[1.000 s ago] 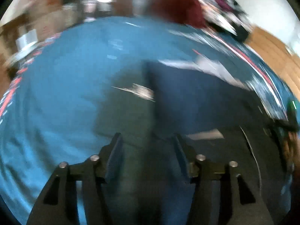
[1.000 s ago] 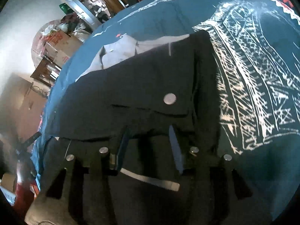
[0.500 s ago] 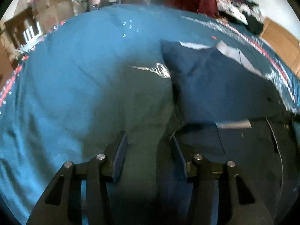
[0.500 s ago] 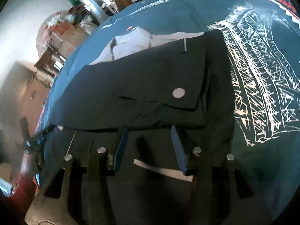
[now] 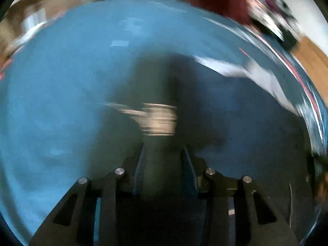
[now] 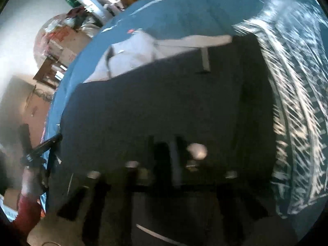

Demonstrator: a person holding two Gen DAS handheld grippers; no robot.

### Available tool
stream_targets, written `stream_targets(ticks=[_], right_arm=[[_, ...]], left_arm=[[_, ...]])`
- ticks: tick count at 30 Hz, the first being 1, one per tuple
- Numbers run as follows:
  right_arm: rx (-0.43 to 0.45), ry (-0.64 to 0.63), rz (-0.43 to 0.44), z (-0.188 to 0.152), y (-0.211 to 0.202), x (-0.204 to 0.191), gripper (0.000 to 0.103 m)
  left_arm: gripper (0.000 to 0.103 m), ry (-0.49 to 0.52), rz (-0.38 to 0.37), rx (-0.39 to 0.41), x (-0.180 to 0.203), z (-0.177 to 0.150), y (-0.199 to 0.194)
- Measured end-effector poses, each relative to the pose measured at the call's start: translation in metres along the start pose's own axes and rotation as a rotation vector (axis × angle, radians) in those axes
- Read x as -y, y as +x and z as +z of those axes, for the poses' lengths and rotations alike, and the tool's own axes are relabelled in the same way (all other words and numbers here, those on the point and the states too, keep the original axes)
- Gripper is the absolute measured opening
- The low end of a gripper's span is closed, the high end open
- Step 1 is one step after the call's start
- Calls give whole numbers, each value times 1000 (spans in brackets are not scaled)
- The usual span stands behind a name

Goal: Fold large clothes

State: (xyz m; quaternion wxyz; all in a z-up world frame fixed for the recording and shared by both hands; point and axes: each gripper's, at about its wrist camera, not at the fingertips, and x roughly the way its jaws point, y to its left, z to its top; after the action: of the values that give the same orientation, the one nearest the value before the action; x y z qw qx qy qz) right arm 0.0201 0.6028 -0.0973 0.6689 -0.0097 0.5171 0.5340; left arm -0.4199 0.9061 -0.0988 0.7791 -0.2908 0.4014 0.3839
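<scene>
Lying across a blue patterned bedspread (image 6: 180, 18), the dark navy folded trousers (image 6: 164, 106) fill the centre of the right wrist view. Their pale grey inner lining (image 6: 131, 57) shows at the upper edge, and a round silver button (image 6: 197, 150) sits near the lower centre. A white lattice print on the bedspread (image 6: 293, 123) borders the garment's right edge; bare blue cloth lies above it.

Right gripper (image 6: 164, 160): motion-blurred, fingers narrowly spaced over the dark cloth just left of the button. Whether cloth is pinched between them, cannot tell.

Left wrist view, heavily blurred. Left gripper (image 5: 164, 164): fingers apart at a moderate gap, bedspread showing between them. The trousers (image 5: 235, 123) occupy the centre-right, their left edge just beyond the right fingertip. Open blue bedspread (image 5: 61, 92) fills the left half.
</scene>
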Motion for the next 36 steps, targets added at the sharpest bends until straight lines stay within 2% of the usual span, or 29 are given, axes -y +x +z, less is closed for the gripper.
stream_targets(ticks=[1,2,3,4,5,6,7,8,9,10,11,12,13,14,15,16,17,18,19,20,22,26,27,28,29,31,33,36], right_arm=[[-3,-4,-3,-2,-4,2,0],[-9,-23,-18,-4,-8,1,0],[-14,-44,-38,-5,-9,-1,0],[-15,-67,-61,-4,-10,-6,0],[-15,-82,-69,-3,-10,-10,3],[-11,-97,-71,-3,-10,-14,7],[0,-103,-61,-1,-11,-19,19],[8,-102,-49,2,-10,-22,32],[18,-97,-37,5,-9,-25,36],[28,-87,-22,11,-7,-28,37],[32,-78,-4,17,-4,-31,37],[35,-76,10,23,-1,-33,38],[42,-78,20,30,4,-33,39],[36,-76,21,38,10,-30,43],[17,-67,8,44,18,-24,45],[-12,-48,-23,48,27,-11,44],[-24,-29,-18,51,31,-1,30],[-29,-12,-7,54,32,9,21],[-36,2,-10,56,30,18,2],[-38,13,-5,56,26,26,0],[-44,22,15,52,17,32,0],[-31,11,-124,28,-24,36,1],[-18,27,-160,16,-43,39,6],[6,45,-169,-2,-70,41,18],[25,57,-162,-20,-91,41,37],[43,66,-124,-70,-133,37,54],[23,51,-148,-122,-160,28,57],[-5,15,-199,-186,-179,12,57]], left_arm=[[38,-23,56,27,-16,0,-8],[30,-71,89,45,-33,1,-16],[27,-101,100,62,-38,5,-23],[29,-88,105,92,-32,12,-29],[29,-41,70,128,-16,21,-35],[34,5,-4,140,4,30,-37],[39,57,-86,136,26,39,-34],[48,110,-188,112,51,49,-25],[54,142,-310,46,75,59,-8],[54,160,-389,-6,95,69,13],[54,171,-408,-37,105,76,28],[53,191,-397,-96,116,83,53],[51,199,-346,-121,116,88,70],[44,201,-299,-133,111,92,81],[22,171,-289,-147,96,99,92],[11,102,-315,-160,74,106,97],[7,69,-280,-152,55,110,95],[7,56,-217,-125,34,117,92],[8,45,-167,-107,12,121,90],[7,11,-125,-115,-14,121,87],[7,-41,-118,-116,-59,112,69],[8,-47,-103,-98,-107,70,3],[24,-50,-114,-94,-113,50,-18],[42,-43,-113,-98,-118,30,-38],[65,-22,-113,-98,-116,6,-56],[69,21,-181,-90,-109,-43,-91],[69,50,-232,-98,-99,-96,-118],[72,124,-206,-95,-75,-155,-138]])
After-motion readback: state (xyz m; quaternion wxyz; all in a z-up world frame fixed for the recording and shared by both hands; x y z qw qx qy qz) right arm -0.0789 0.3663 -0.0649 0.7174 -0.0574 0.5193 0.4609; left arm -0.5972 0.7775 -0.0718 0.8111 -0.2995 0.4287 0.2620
